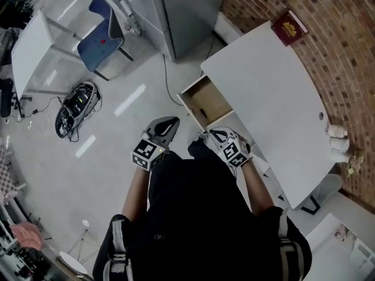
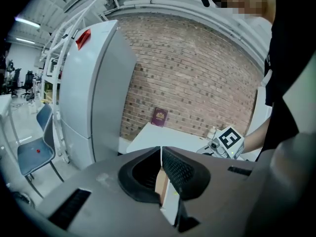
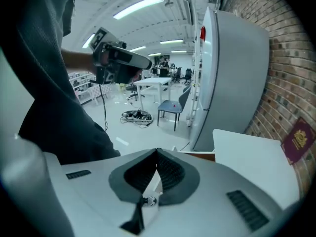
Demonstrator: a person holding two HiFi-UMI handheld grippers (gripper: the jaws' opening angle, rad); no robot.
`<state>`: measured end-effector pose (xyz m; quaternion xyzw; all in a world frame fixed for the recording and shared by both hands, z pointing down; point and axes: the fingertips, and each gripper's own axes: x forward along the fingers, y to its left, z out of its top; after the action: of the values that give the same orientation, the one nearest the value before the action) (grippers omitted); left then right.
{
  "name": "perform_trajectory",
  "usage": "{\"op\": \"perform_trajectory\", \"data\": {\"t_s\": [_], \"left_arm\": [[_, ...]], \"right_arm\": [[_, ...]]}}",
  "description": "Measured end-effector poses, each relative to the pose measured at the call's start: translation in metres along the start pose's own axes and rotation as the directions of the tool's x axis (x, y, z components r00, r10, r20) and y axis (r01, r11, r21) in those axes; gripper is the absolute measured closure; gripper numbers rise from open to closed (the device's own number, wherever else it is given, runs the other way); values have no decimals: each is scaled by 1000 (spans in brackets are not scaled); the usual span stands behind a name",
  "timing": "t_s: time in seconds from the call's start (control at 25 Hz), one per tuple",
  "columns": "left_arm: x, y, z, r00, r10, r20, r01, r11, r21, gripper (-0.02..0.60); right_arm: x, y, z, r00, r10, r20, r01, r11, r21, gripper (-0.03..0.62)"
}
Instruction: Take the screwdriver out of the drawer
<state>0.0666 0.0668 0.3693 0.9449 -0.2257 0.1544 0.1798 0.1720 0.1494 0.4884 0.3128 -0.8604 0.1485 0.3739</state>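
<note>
The wooden drawer (image 1: 206, 100) stands pulled out of the white table (image 1: 275, 92) toward the floor. A small dark thing (image 1: 201, 111) lies near its front; I cannot tell whether it is the screwdriver. My left gripper (image 1: 171, 122) is dark grey and hangs shut just left of the drawer front, its tips (image 2: 161, 149) meeting. My right gripper (image 1: 208, 134) is white and sits shut at the drawer's front corner. Its pads (image 3: 157, 152) touch, with the white drawer front and a small metal knob (image 3: 147, 200) showing behind them. Nothing is held.
A dark red booklet (image 1: 289, 27) lies at the table's far end by the brick wall (image 1: 345, 51). White cups (image 1: 338, 142) stand at the table's right edge. A grey cabinet (image 1: 187, 10), a blue chair (image 1: 99, 37) and a cable bundle (image 1: 76, 107) occupy the floor.
</note>
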Motion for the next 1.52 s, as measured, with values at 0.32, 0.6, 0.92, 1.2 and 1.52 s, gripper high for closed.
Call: {"op": "perform_trajectory", "data": {"t_s": [0.32, 0.6, 0.92, 1.2, 1.52], "left_arm": [[-9, -7, -17, 994, 112, 4, -112, 991, -76, 560], [-27, 8, -40, 992, 125, -35, -128, 986, -110, 560], [-22, 32, -56, 995, 95, -30, -98, 985, -140, 560], [-24, 42, -79, 997, 63, -41, -69, 985, -160, 560], [-45, 61, -111, 992, 109, -71, -121, 971, -206, 560]], "right_arm": [[15, 0, -25, 991, 113, -71, -120, 987, -108, 539], [43, -5, -44, 980, 125, -153, -144, 983, -116, 539], [77, -5, -52, 965, 132, -224, -160, 981, -108, 539], [113, -26, -69, 962, 138, -235, -132, 990, 43, 539], [169, -53, -115, 925, 148, -350, -157, 988, 0, 539]]}}
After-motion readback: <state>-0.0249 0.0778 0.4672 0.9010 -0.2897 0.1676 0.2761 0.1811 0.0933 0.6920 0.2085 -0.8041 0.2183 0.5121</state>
